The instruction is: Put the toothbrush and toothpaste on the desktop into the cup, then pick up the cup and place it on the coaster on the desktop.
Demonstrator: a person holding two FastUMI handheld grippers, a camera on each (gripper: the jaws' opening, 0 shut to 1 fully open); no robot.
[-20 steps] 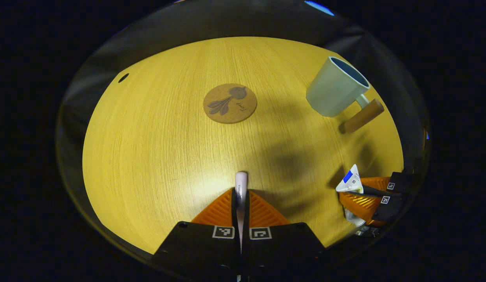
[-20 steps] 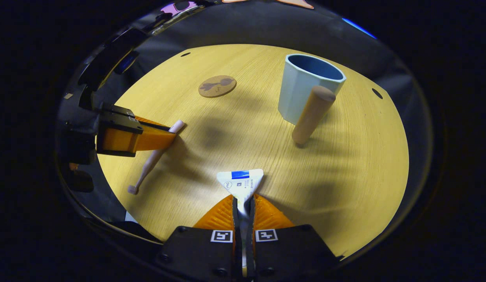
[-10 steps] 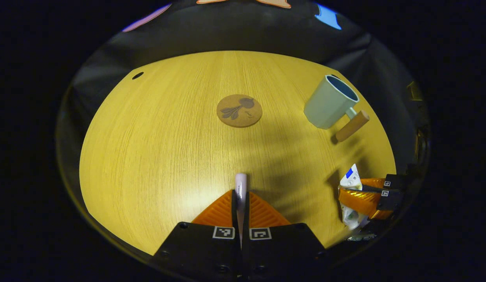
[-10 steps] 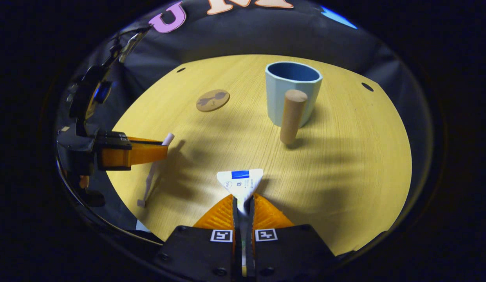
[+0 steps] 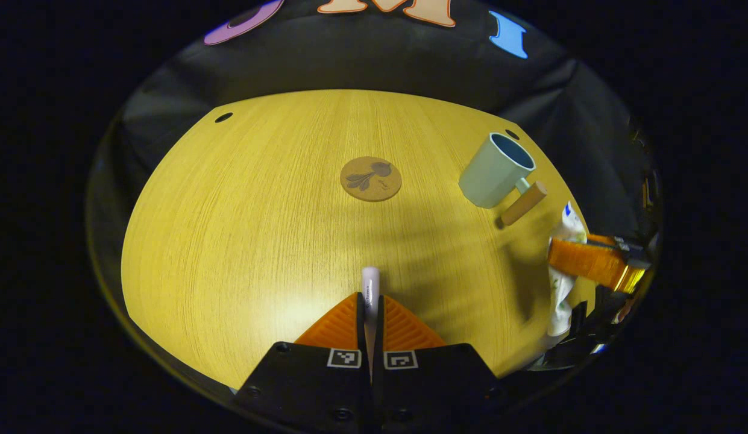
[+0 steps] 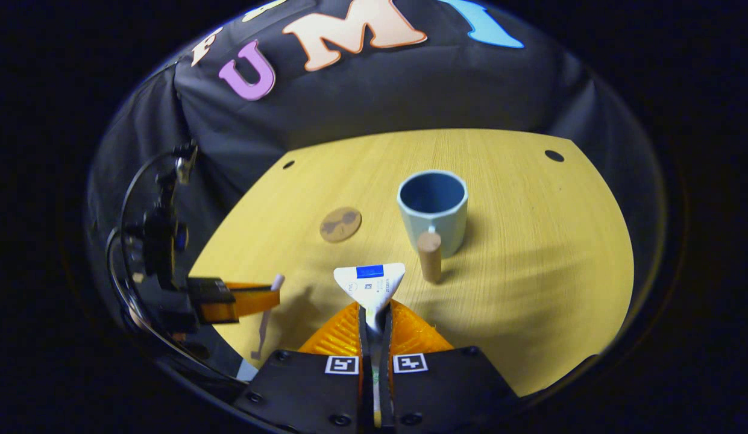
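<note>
My left gripper (image 5: 370, 301) is shut on a pale toothbrush (image 5: 370, 283), whose end sticks out past the fingers above the wooden desktop (image 5: 241, 229). My right gripper (image 6: 374, 316) is shut on a white toothpaste tube (image 6: 369, 283) with a blue mark. A light blue cup (image 6: 433, 211) with a wooden handle (image 6: 430, 257) stands upright just ahead of the tube; in the left gripper view the cup (image 5: 495, 170) is at the far right. A round cork coaster (image 5: 370, 178) lies mid-table, left of the cup (image 6: 340, 224). The left gripper (image 6: 253, 299) with the toothbrush (image 6: 266, 319) shows low at left in the right gripper view, the right gripper (image 5: 590, 262) with the tube (image 5: 560, 271) at the right edge of the left gripper view.
The booth's black cloth wall (image 6: 361, 102) rises behind the table. Small round holes (image 5: 223, 117) sit near the desktop's far corners (image 6: 554, 155). Cables and a mount (image 6: 160, 235) hang beside the left gripper.
Both grippers have risen and drawn back from the table with their objects; the cup and coaster look smaller and farther. The right gripper now points straight at the cup's handle.
</note>
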